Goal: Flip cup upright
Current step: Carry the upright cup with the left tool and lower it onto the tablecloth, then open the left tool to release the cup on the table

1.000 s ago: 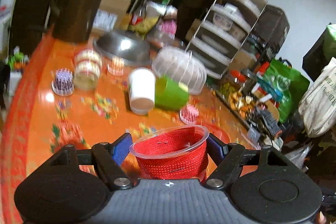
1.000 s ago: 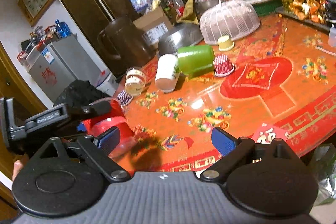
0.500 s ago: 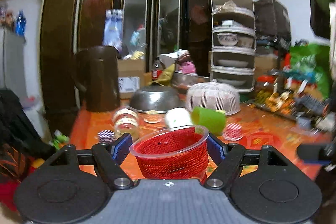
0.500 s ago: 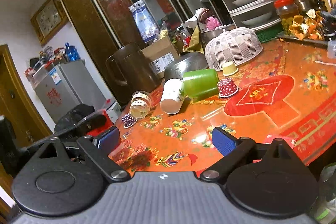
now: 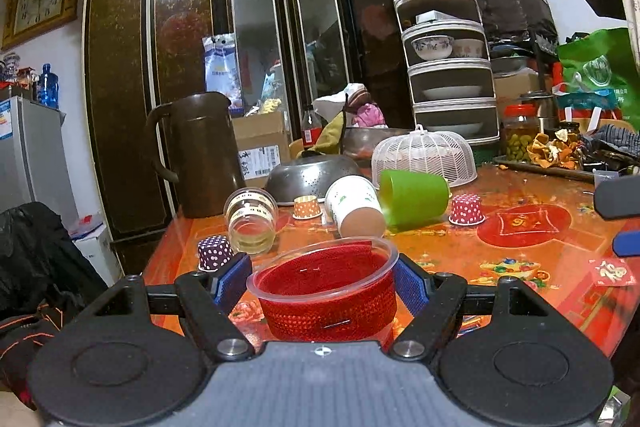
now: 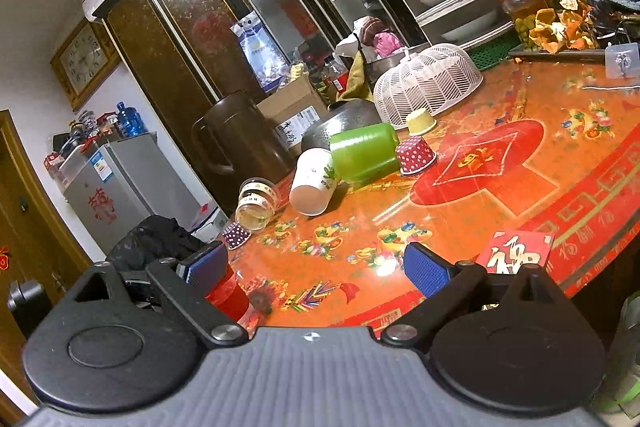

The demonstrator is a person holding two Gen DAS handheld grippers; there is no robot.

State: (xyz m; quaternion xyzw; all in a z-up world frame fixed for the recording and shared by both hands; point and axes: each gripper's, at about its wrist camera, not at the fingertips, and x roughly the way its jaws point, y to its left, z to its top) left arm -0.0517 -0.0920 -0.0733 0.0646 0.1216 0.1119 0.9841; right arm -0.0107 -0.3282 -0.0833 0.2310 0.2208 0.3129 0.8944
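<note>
My left gripper point(image 5: 324, 281) is shut on a clear plastic cup with a red woven sleeve point(image 5: 326, 293), held upright, mouth up, above the near left edge of the orange table point(image 5: 520, 259). The same cup point(image 6: 228, 297) shows at the lower left of the right wrist view. My right gripper point(image 6: 316, 267) is open and empty above the table's near edge. Further back a white paper cup point(image 5: 354, 205), a green cup point(image 5: 414, 197) and a clear jar-like cup point(image 5: 252, 215) lie on their sides.
Small dotted paper cups point(image 5: 466, 209) point(image 5: 216, 251) stand mouth down. A brown jug point(image 5: 200, 153), a steel colander point(image 5: 316, 175) and a white mesh food cover point(image 5: 424, 157) stand at the back. A red envelope point(image 6: 516, 255) lies near the front edge.
The left gripper, still holding the red cup, has pulled back and levelled, so the view now looks across the table. The right gripper has shifted slightly and stays open.
</note>
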